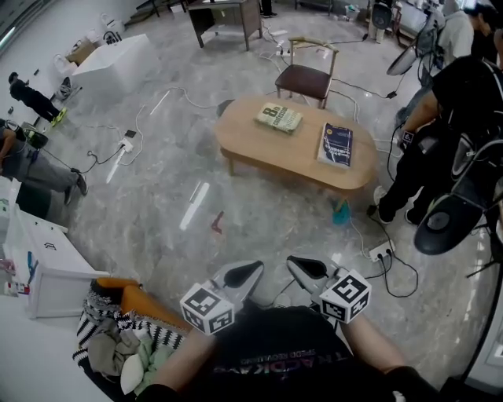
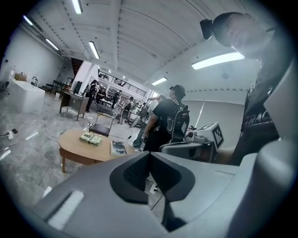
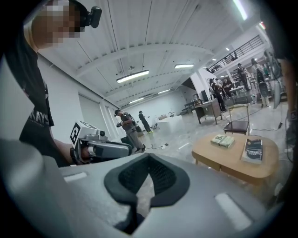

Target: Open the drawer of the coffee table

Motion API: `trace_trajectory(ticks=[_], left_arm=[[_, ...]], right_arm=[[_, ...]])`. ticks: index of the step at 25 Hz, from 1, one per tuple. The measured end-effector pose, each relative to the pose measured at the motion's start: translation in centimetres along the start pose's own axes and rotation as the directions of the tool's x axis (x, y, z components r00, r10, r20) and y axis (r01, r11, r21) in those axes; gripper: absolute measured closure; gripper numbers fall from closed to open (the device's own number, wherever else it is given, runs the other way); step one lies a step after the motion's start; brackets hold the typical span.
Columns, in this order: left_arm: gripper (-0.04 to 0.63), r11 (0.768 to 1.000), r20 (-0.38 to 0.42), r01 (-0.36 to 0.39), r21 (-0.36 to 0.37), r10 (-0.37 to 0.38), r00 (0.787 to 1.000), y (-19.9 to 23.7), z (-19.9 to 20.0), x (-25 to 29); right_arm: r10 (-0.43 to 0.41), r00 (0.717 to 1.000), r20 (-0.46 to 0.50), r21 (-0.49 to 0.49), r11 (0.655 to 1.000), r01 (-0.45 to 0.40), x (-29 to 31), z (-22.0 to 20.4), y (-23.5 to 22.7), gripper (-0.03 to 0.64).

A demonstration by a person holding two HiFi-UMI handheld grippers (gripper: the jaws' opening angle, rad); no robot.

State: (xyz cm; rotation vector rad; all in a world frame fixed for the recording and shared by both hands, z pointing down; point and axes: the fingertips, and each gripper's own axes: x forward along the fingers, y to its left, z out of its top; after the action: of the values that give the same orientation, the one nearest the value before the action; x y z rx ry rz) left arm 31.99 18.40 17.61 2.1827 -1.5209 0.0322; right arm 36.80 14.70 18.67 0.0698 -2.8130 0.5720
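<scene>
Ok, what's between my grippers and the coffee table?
Mostly bare floor, per the head view, from left gripper and right gripper to the coffee table; just a small reddish object off to the left.

We are in a large open hall set up as a recording lab or studio. The polished stone floor point(image 1: 157, 204) runs wide and bare, crossed by loose cables point(image 1: 363, 89) and a power strip point(image 1: 380, 252). Long strip lights point(image 2: 94, 49) hang under a high ribbed ceiling point(image 2: 139, 37), and a railed mezzanine point(image 3: 240, 50) overlooks the room. Furniture stands in scattered islands: an oval wooden coffee table point(image 1: 259, 153) bearing books point(image 1: 278, 117), a chair point(image 1: 305, 78), a desk point(image 1: 228, 14). Several people point(image 2: 170, 116) carrying equipment stand around us.
</scene>
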Motion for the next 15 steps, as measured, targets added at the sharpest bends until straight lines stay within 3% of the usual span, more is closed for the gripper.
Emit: trace_trajectory(ticks=[8,15], left_arm=[[0.589,1.0,-0.003,-0.016,0.009,0.016,1.0,4.0,0.6,-0.1],[0.589,1.0,0.012,0.017,0.024,-0.018,1.0,11.0,2.8,-1.2]], right_arm=[[-0.023,1.0,0.016,0.006,1.0,0.022,3.4,1.0,-2.0,0.615],[-0.093,0.996,0.014,0.008,0.996,0.093,9.0,2.3,-3.2,0.615]])
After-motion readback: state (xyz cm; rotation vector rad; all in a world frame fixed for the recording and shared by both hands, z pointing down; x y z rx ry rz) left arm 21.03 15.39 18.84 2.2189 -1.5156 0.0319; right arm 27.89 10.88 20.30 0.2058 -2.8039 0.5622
